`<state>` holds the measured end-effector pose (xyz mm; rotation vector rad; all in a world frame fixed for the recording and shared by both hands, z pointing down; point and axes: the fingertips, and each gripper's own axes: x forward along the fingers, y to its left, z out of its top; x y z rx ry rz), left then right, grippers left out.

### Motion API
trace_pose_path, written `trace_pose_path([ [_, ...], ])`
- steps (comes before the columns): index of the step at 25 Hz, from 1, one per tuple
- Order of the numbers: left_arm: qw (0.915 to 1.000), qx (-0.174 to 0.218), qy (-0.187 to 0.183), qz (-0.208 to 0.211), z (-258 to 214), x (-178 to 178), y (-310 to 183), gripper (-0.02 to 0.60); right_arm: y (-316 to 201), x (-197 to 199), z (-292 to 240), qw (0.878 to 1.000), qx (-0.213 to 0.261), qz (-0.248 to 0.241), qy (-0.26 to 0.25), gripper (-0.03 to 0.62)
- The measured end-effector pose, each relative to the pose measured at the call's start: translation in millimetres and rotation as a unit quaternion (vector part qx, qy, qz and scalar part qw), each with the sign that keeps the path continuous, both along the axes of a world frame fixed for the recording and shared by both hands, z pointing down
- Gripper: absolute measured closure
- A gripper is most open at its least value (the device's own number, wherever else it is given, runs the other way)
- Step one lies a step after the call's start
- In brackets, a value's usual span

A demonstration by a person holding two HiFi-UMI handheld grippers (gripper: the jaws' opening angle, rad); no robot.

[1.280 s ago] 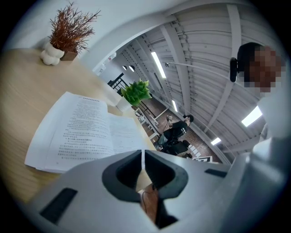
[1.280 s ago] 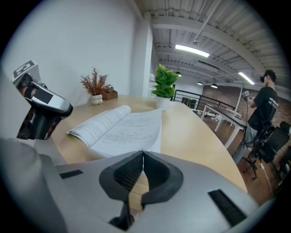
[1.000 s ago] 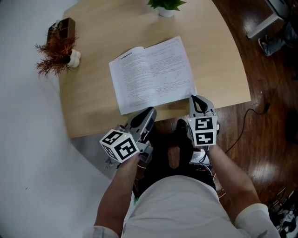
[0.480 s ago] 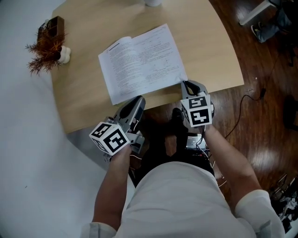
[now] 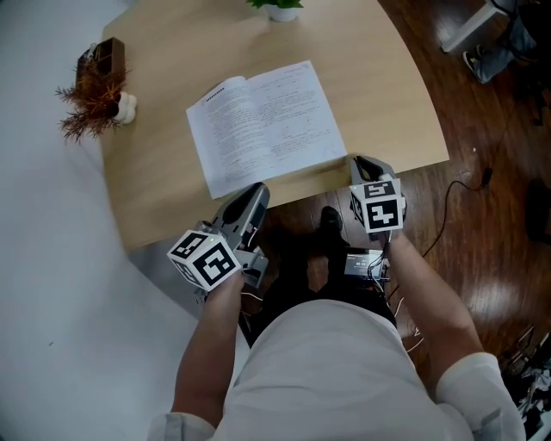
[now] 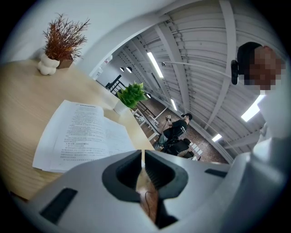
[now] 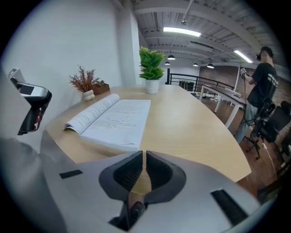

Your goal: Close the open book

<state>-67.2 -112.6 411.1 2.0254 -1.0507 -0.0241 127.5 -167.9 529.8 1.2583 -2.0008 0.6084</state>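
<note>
- The book (image 5: pixel 265 125) lies open and flat, pages up, on the pale wooden table (image 5: pixel 405 112), its spine running away from the person.
- The left claw (image 5: pixel 251 193) hovers just off the book's near edge, towards its left corner. It sits at the table's rim and is not seen touching the paper.
- In the left gripper view, the left claw (image 6: pixel 142 155) is closed to a thin slit with nothing between the jaws. The book (image 6: pixel 79 136) spreads ahead and to the left of them.
- The right claw (image 5: pixel 365 162) sits just beside the book's near right corner, over the table's edge and clear of the pages.
- In the right gripper view, the right claw (image 7: pixel 143 158) is also pinched to a narrow slit and is empty. The book (image 7: pixel 111 118) lies ahead and a little to the left, with a strip of bare table (image 7: pixel 191 123) between the jaws and the nearest corner of the page.
- Beyond the book's far edge stands a small green plant (image 5: pixel 277 7) in a white pot.
- Well off the book's left page, near the table's left rim, are a sprig of dried reddish foliage (image 5: pixel 86 102) in a small white vase and a dark wooden box (image 5: pixel 100 59).
- The person stands on the book's near side, one forearm behind each claw, over a dark wood floor (image 5: pixel 491 215).
</note>
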Motion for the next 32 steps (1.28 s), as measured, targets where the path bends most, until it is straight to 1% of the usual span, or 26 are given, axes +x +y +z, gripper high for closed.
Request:
trace_pose_path([
  [8, 1.0000, 0.004, 0.000, 0.000, -3, 0, 1, 0.583, -4, 13, -9, 1.000, 0.010, 0.011, 0.001, 0.588],
  [11, 1.0000, 0.006, -0.002, -0.002, -6, -1, 2, 0.583, -5, 13, -17, 1.000, 0.014, 0.009, -0.008, 0.569],
  [14, 0.9999, 0.010, -0.004, -0.005, -11, -4, 2, 0.583, -7, 11, -30, 0.999, 0.019, 0.008, -0.029, 0.569],
  [19, 0.9997, 0.022, -0.005, -0.006, -20, -9, 3, 0.583, -12, 4, -64, 0.996, 0.032, 0.008, -0.080, 0.571],
  [22, 0.9996, 0.028, -0.005, -0.006, -26, -10, 4, 0.583, -15, -1, -82, 0.995, 0.043, -0.002, -0.095, 0.571],
  [29, 0.9994, 0.033, -0.007, -0.006, -39, -13, 9, 0.583, -15, -7, -102, 0.994, 0.052, -0.024, -0.096, 0.572],
  [31, 0.9993, 0.038, -0.008, -0.003, -47, -12, 12, 0.583, -13, -8, -108, 0.994, 0.055, -0.031, -0.092, 0.592],
  [32, 0.9991, 0.041, -0.010, -0.002, -51, -12, 14, 0.584, -11, -9, -112, 0.994, 0.057, -0.035, -0.090, 0.592],
])
